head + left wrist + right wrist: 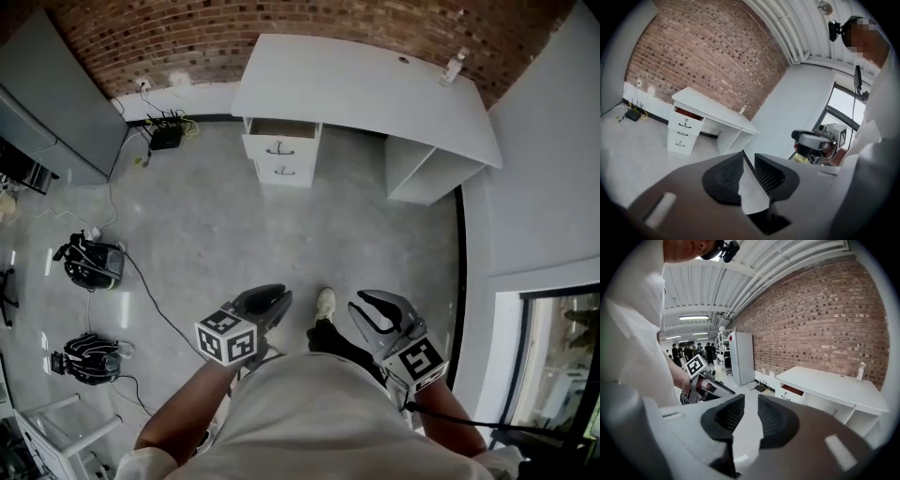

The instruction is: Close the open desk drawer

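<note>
Black ribbed pads (729,173) line the left gripper (746,157), and we read its jaws as set to a narrow wedge-shaped gap with only bare floor showing through; nothing is gripped. The right gripper (750,405) is in the same condition: its pads (774,420) stand a narrow slot apart and hold nothing. We judge this setting suitable, because closing a drawer calls for a push against its front, not a grasp. In the head view both units, the left gripper (267,302) and the right gripper (377,314), are carried close to the torso, level with each other and pointing forward. This is a carrying posture, not a working one. One shoe (324,303) shows between them on the grey concrete floor (281,239). Well apart from the grippers, across that floor, the white desk (366,89) stands against the brick wall (281,19). The open drawer (281,128) is the top one of the stack under the desk's left end. It projects forward of the two lower drawers (279,171), which sit flush. Both gripper views show the same drawer (688,113) (793,390) pulled out, with its interior exposed. A small bottle (453,67) rests on the desktop near the right rear corner, away from the drawer stack. We assess the task as not yet begun: first the distance must be closed, then one gripper set against the drawer front.
</note>
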The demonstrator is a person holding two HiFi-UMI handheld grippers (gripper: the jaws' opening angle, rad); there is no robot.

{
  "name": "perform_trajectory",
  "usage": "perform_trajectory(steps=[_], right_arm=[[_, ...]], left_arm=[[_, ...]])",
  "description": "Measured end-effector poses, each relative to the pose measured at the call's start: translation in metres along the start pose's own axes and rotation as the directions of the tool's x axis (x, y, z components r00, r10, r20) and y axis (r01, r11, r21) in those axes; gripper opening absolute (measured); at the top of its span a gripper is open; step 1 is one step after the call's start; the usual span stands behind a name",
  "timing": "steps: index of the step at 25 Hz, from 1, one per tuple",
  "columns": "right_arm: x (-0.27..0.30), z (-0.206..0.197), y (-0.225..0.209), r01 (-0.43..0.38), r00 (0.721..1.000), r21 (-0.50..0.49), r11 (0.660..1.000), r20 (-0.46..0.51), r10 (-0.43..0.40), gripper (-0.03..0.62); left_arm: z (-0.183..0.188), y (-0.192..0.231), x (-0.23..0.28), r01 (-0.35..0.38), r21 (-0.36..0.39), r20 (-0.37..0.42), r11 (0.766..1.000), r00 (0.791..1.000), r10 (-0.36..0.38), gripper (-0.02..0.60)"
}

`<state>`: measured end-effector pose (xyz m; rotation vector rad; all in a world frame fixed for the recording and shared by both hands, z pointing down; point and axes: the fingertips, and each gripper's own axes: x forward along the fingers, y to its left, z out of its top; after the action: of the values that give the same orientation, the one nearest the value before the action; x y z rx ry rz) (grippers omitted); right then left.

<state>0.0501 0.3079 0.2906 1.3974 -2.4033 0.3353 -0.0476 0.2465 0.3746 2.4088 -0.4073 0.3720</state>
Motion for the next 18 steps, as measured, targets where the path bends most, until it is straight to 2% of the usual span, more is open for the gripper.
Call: perform_trajectory(steps=[3,8,13,18], right_arm=[[0.011,0.028,-0.052,-0.071,0.997,-0.063,0.995,0.005,0.072,0.081],[0.041,0.032,-0.137,-0.152,0.988,-0.106,0.983,-0.033,0.149,0.095],[0.082,0.031,-0.183,-0.19,0.981,-0.143,0.971,-0.054,0.184,0.095],[0.136,0.03,-0.209,-0.247,0.968,-0.163,0.955,-0.085,0.236,0.095]], left_arm=[[0.035,0.028,0.043,-0.072,-0.056,0.038,0.996,0.997,0.074,0.061],[0.068,0.086,0.115,-0.186,-0.16,0.06,0.969,0.978,0.198,0.064],[0.078,0.143,0.17,-0.206,-0.275,0.059,0.939,0.971,0.23,0.077],[0.077,0.225,0.214,-0.187,-0.416,0.067,0.89,0.97,0.235,0.078]])
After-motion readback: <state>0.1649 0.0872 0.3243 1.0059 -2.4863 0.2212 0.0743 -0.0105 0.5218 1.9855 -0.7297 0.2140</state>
